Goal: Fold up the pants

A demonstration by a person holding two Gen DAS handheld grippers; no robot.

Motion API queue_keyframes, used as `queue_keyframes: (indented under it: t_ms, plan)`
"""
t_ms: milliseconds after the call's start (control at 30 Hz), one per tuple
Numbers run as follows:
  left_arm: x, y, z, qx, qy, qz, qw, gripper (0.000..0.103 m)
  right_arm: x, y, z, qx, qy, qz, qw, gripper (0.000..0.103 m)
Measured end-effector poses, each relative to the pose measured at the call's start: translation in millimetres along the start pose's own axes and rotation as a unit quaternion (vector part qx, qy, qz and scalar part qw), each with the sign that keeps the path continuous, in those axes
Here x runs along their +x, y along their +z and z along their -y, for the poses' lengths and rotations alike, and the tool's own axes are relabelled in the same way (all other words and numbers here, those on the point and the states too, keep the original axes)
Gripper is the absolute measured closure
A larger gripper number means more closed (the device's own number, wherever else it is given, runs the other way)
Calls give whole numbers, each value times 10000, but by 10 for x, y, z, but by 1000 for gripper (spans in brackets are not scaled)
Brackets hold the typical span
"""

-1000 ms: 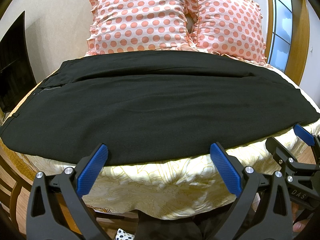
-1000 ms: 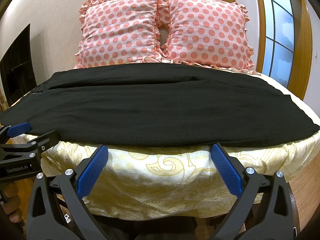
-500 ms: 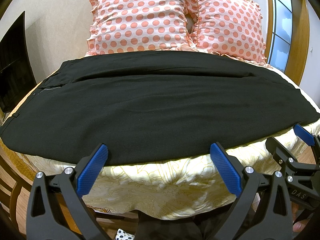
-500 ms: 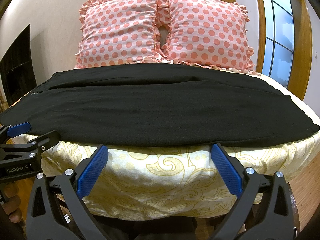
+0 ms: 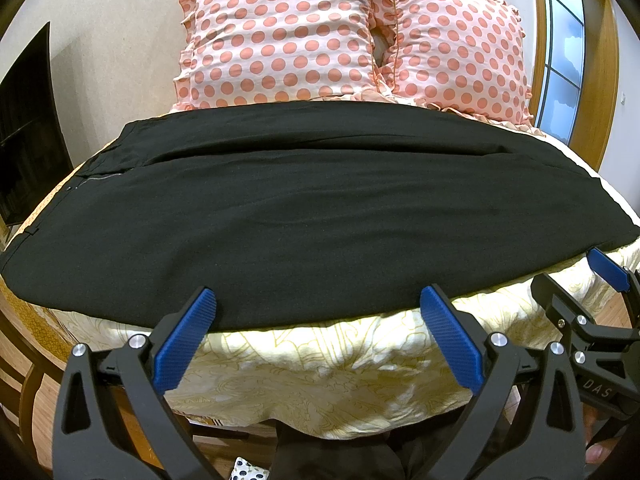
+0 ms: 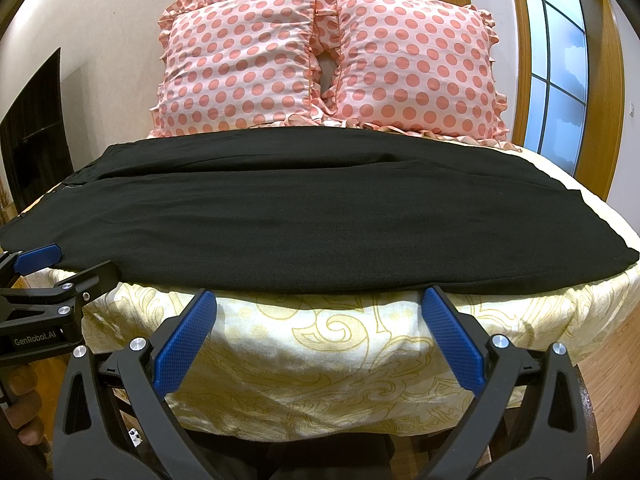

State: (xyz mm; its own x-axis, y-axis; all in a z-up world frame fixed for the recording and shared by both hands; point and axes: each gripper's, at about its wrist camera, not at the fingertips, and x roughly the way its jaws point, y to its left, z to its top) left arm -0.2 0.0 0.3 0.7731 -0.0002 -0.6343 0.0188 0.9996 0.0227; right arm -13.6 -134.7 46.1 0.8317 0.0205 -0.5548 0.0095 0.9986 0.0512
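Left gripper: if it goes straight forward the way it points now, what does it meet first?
Probably the near edge of the black pants on the bed; the open left gripper is level with that edge. Depth is unclear, so it might meet the yellow bedspread just below.

Our right gripper: jaws wide apart, before the bed's near edge. Black pants spread across it; left gripper at their left end.

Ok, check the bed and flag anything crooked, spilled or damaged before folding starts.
Nothing stands out. The black fabric pants lie flat and smooth across the yellow patterned bedspread, waistband to the left. Two pink polka-dot pillows stand upright behind. The left gripper and right gripper are open, off the cloth.
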Motion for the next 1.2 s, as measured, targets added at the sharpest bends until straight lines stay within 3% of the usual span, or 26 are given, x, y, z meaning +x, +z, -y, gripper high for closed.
queue_keyframes:
  t_ms: [367, 767, 900, 1000, 1067, 1200]
  plan:
    - [36, 73, 3, 2, -18, -176, 9998, 2, 32, 53, 1, -8, -9, -237, 9997, 1]
    - [25, 66, -16, -11, 2, -74, 10000, 2, 50, 57, -14, -33, 17, -272, 9996, 1]
    - [20, 53, -24, 59, -53, -71, 9999, 2, 75, 42, -8, -136, 144, -277, 9994, 1]
    - [-3, 96, -33, 150, -80, -261, 9995, 2, 34, 39, 107, -407, 628, -437, 9962, 1]
    - [-93, 152, -32, 321, -94, -74, 9994, 2, -76, 57, 319, -372, 809, -353, 9954, 1]
    - [-361, 404, -57, 743, 180, 855, 9934, 2, -312, 314, 953, 335, 790, 128, 9962, 1]
